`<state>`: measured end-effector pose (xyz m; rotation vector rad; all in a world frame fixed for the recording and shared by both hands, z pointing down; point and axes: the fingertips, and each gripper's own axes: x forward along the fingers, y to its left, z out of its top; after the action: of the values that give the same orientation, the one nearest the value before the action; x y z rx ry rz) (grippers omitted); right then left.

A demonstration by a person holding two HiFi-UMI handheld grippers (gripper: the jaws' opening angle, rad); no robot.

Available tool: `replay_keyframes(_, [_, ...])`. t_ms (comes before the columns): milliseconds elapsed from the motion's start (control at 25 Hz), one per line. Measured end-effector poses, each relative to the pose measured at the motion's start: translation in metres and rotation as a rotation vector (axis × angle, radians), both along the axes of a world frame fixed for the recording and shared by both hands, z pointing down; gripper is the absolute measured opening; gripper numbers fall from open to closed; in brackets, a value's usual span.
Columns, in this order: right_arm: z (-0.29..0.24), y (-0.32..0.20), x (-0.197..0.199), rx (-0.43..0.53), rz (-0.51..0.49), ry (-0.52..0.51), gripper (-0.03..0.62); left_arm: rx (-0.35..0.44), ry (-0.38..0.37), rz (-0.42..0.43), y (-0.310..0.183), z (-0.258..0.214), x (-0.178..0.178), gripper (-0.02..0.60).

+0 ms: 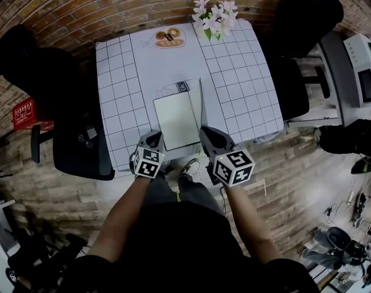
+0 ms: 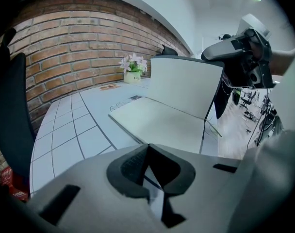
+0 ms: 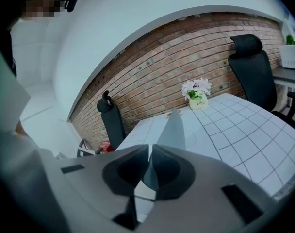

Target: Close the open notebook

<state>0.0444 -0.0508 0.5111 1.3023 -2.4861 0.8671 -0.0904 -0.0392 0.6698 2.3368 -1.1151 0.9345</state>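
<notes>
A white notebook (image 1: 175, 122) lies open on the gridded table (image 1: 240, 84), near its front edge. Its left half lies flat (image 2: 157, 123). The right cover (image 2: 186, 87) stands lifted, nearly upright, and my right gripper (image 1: 205, 134) is shut on its near edge. In the right gripper view the cover (image 3: 176, 127) rises edge-on from between the shut jaws (image 3: 150, 149). My left gripper (image 1: 155, 139) is shut, its tips (image 2: 147, 147) at the notebook's near left corner. I cannot tell whether it pinches a page there.
A pot of pale flowers (image 1: 215, 18) and a printed food picture (image 1: 168, 38) sit at the table's far edge. Black chairs stand to the right (image 1: 298, 54) and the left (image 1: 69, 115). A red crate (image 1: 25, 113) is on the floor at the left.
</notes>
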Motion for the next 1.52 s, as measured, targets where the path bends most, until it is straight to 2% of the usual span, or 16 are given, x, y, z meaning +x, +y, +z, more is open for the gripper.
replay_keyframes(480, [-0.001,0.013,-0.029,-0.01,-0.064,-0.019,0.035,0.001,0.046,0.002,0.004,-0.004,-0.001,0.026])
replay_keyframes(1040, [0.021,0.033,-0.086,-0.097,-0.192,-0.091,0.052,0.004,0.06,-0.04,0.012,-0.012,-0.024,0.026])
replay_keyframes(1200, [0.023,0.034,-0.085,-0.102,-0.193,-0.085,0.061,0.006,0.062,-0.049,0.012,-0.014,-0.028,0.026])
replay_keyframes(1520, [0.027,0.029,-0.068,-0.108,-0.142,-0.026,0.018,0.028,0.074,-0.033,0.01,-0.02,-0.022,0.026])
